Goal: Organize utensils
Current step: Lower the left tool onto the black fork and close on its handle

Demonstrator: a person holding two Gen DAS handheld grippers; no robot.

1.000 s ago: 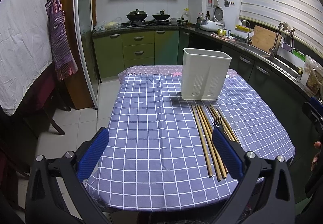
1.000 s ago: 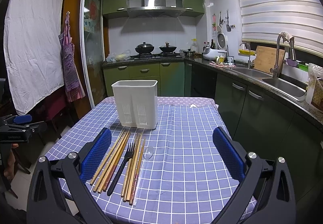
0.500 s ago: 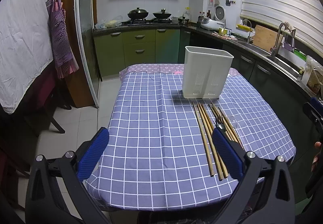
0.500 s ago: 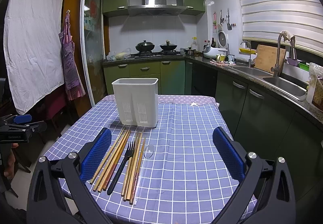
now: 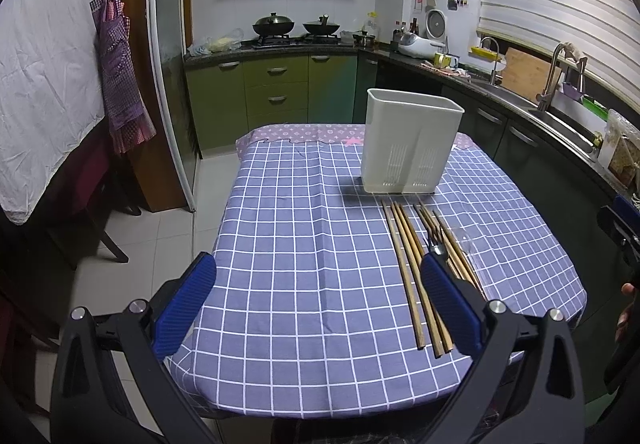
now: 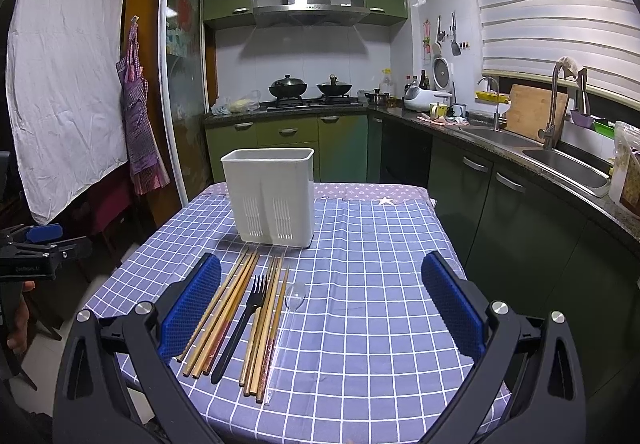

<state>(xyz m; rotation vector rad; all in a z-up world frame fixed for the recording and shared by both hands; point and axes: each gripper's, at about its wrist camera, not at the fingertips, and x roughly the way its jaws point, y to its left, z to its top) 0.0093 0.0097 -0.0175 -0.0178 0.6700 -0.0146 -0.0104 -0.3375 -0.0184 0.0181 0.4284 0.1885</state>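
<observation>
**Both grippers wide, nothing held**

Left gripper (image 5: pixel 318 302) and right gripper (image 6: pixel 320 302) hang spread and empty above the checked tablecloth (image 6: pixel 380 284). Chopsticks (image 6: pixel 224 308), black fork (image 6: pixel 244 320) and clear spoon (image 6: pixel 290 316) lie just before the white utensil holder (image 6: pixel 272 196) — its inside can't be seen.

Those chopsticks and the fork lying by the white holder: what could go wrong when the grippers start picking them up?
The chopsticks lie packed side by side against the black fork, so a grab may catch several or scatter them. The clear spoon is hard to see on the checked cloth and could be missed. The tall white holder might tip if bumped.
</observation>
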